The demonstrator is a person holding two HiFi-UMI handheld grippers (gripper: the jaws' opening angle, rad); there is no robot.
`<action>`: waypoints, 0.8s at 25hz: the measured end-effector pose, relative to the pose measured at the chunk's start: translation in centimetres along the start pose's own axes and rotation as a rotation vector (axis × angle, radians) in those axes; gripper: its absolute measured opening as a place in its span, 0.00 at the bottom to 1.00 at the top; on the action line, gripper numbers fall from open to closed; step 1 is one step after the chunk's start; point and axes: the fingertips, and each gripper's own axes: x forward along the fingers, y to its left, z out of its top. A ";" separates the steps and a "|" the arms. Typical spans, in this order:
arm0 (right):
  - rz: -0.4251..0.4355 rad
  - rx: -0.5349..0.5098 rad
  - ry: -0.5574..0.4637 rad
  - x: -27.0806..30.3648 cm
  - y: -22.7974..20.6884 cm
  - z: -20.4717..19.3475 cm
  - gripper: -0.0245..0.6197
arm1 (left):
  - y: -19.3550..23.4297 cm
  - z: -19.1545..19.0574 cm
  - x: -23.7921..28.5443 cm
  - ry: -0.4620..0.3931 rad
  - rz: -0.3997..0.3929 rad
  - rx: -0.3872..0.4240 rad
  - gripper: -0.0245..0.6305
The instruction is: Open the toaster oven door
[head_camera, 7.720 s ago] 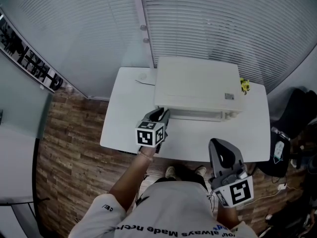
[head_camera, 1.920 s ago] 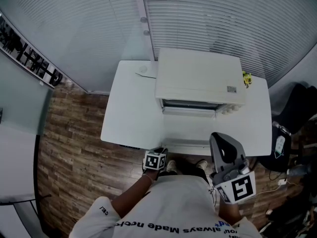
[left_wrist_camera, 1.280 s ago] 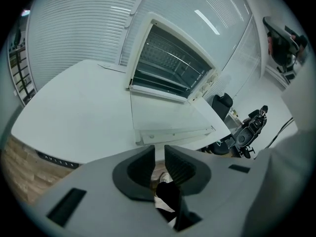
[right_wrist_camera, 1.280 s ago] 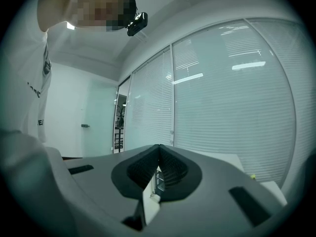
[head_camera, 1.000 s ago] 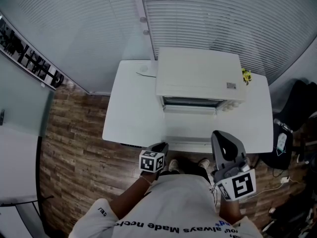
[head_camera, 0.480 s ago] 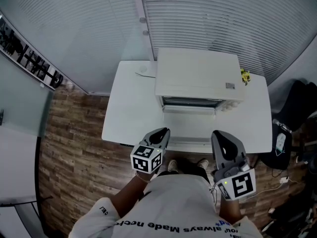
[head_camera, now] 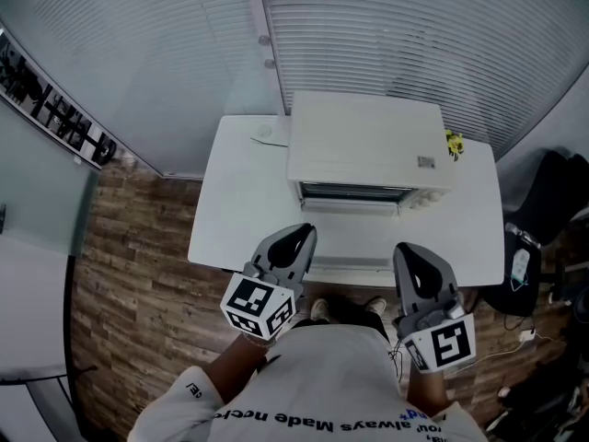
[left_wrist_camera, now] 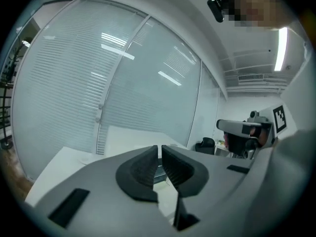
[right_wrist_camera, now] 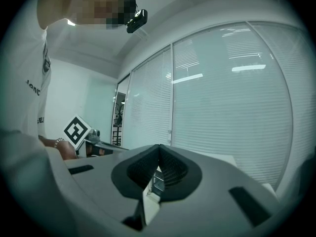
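Facing toaster oven (head_camera: pixel 368 145) on white table (head_camera: pixel 241 201), door (head_camera: pixel 354 238) dropped flat toward both sets of fingertips.
Sits just ahead of the fingertips, dark cavity showing above the lowered door. Holds left gripper (head_camera: pixel 296 240) off the door's left front corner, jaws nearly together with a thin slit, gripping nothing. Holds right gripper (head_camera: pixel 411 254) off the right front corner, jaws pressed together, empty. Shows slatted blinds (head_camera: pixel 414 35) beyond.

I count one toaster oven (head_camera: pixel 368 145) on one white table (head_camera: pixel 241 212), one small yellow object (head_camera: pixel 453 143) at the table's far right corner, and two grippers at its near edge: the left gripper (head_camera: pixel 299 238) and the right gripper (head_camera: pixel 410 252).
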 end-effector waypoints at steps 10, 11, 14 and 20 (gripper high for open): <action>-0.005 -0.010 0.004 0.1 -0.3 0.3 0.05 | -2.4 5.4 -1.2 -0.128 -0.053 0.084 0.10; -0.005 -0.011 0.003 0.1 -0.3 0.3 0.05 | -2.5 5.8 -1.3 -0.139 -0.054 0.092 0.10; -0.007 -0.013 0.002 0.2 -0.6 0.2 0.05 | -2.9 6.8 -1.5 -0.168 -0.056 0.108 0.10; -0.008 -0.018 0.003 0.5 -0.6 0.6 0.05 | -3.2 8.5 -2.2 -0.214 -0.060 0.133 0.10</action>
